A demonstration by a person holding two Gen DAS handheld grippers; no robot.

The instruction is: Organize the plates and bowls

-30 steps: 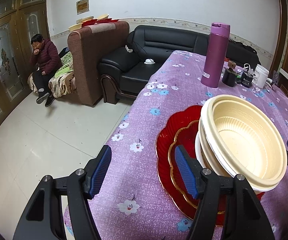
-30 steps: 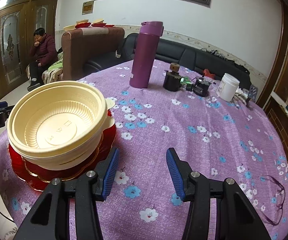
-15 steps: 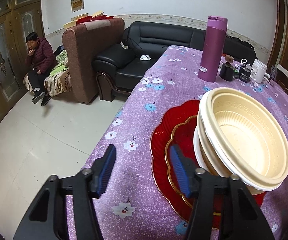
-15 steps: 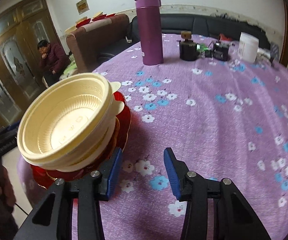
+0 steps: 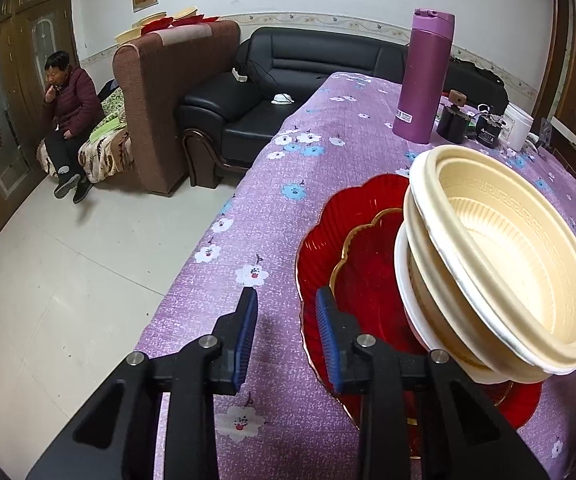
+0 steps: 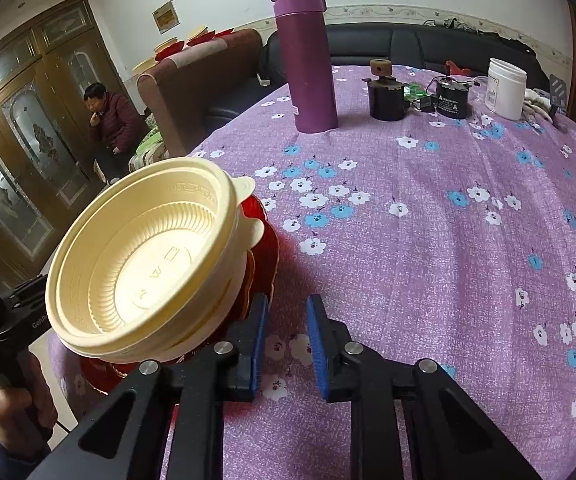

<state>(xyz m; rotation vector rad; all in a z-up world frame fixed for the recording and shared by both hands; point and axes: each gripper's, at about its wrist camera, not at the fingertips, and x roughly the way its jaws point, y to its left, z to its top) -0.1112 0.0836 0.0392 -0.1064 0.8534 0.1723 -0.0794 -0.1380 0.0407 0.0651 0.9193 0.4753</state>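
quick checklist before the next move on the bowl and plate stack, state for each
1. Left gripper fingers empty: ok, closing with only tablecloth between them.
2. Right gripper fingers empty: ok, also closing on nothing.
3. Cream bowls nested: ok, though the stack looks tilted.
4. Bowls resting on red plates: ok.
5. Plates fully on the table: cannot tell, near edge hidden.
6. Purple bottle clear of the stack: ok.

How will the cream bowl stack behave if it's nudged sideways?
The cream bowl stack is probably light: thin, disposable-looking walls. The bowls sit nested unevenly, rims offset, so a nudge may shift them. The stack rests on glossy red plates, so it could slide rather than tip.
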